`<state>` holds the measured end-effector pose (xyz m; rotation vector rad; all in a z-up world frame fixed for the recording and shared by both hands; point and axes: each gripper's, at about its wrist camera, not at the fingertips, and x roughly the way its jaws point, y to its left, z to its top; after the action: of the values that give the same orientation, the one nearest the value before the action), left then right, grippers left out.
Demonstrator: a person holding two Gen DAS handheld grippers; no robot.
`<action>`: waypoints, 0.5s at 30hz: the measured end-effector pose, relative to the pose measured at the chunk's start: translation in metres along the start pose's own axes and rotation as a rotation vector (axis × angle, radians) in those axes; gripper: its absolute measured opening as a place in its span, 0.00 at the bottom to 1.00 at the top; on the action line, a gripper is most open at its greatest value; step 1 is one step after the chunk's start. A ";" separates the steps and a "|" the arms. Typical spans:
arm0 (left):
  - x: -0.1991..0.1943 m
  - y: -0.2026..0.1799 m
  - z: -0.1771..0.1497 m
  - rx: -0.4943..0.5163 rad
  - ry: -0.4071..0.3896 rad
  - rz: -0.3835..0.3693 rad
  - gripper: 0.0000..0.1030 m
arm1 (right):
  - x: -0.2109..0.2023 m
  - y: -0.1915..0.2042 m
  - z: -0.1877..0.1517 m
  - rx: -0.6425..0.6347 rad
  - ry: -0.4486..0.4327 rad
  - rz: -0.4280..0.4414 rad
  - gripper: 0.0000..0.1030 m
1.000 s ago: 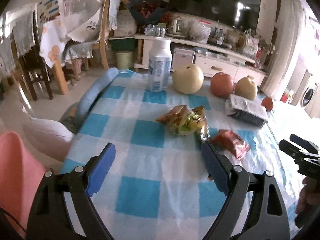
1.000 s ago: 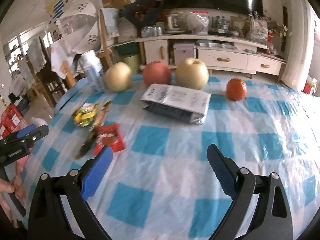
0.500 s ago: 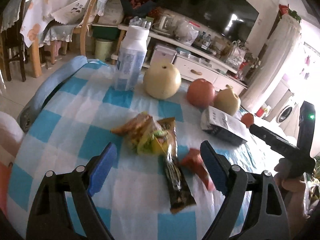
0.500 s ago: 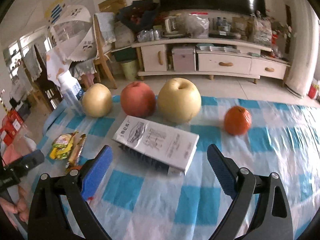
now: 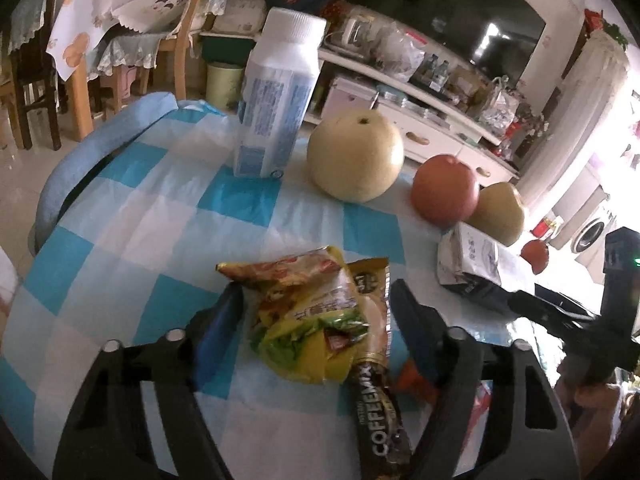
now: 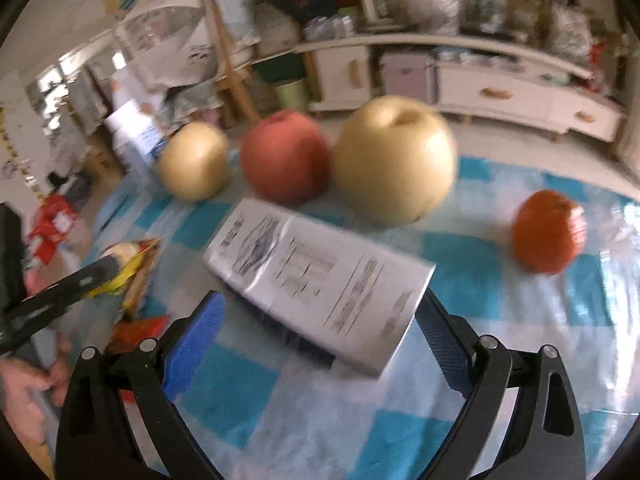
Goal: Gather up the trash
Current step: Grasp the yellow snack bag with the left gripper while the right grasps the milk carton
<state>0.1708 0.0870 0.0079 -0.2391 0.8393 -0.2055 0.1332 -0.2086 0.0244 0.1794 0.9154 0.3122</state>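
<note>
Lying crumpled on the blue-and-white checked bench [image 5: 132, 216], the yellow snack wrapper [image 5: 308, 320] sits between the two fingers of the left tool [image 5: 316, 320], whose jaws have just been closing in and now stand partly apart, one on either side of the wrapper; whether the pads already touch it cannot be told. A dark coffee-mix sachet [image 5: 376, 412] lies against the wrapper's right edge and runs back under the tool, and a red wrapper [image 5: 416, 384] shows just beside the right finger. Further back on the bench stand a white bottle [image 5: 280, 92] with a blue label, a pale pear [image 5: 356, 158], a red apple [image 5: 446, 190] and a second pear [image 5: 500, 212] in a row. Over to the right, the right tool [image 6: 316, 332] hangs with its jaws wide, straddling the near end of a grey printed package [image 6: 320, 276] without pinching it. A small orange fruit [image 6: 548, 232] rests well to the right of the package. At the left edge of the right wrist view, a hand [image 6: 28, 384] grips the left tool's handle.
</note>
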 end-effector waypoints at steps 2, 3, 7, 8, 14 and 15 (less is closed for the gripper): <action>0.001 0.002 -0.001 -0.001 0.005 0.012 0.65 | -0.002 0.013 -0.004 -0.050 0.027 0.053 0.91; 0.002 0.004 -0.001 -0.003 0.007 0.012 0.63 | -0.003 0.017 -0.004 -0.063 0.040 0.085 0.91; 0.001 0.007 -0.001 -0.009 0.007 -0.005 0.56 | -0.016 0.036 -0.003 -0.146 0.031 0.121 0.91; 0.001 0.007 -0.001 -0.008 0.006 -0.005 0.56 | -0.019 0.037 -0.002 -0.152 0.021 0.104 0.91; 0.000 0.008 -0.001 -0.016 0.002 -0.020 0.51 | -0.022 0.039 0.006 -0.159 -0.077 -0.059 0.92; -0.001 0.008 -0.001 -0.014 0.001 -0.019 0.51 | -0.017 0.040 0.007 -0.157 -0.081 -0.062 0.92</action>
<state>0.1705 0.0947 0.0054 -0.2605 0.8397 -0.2174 0.1219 -0.1770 0.0524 0.0190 0.8111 0.3160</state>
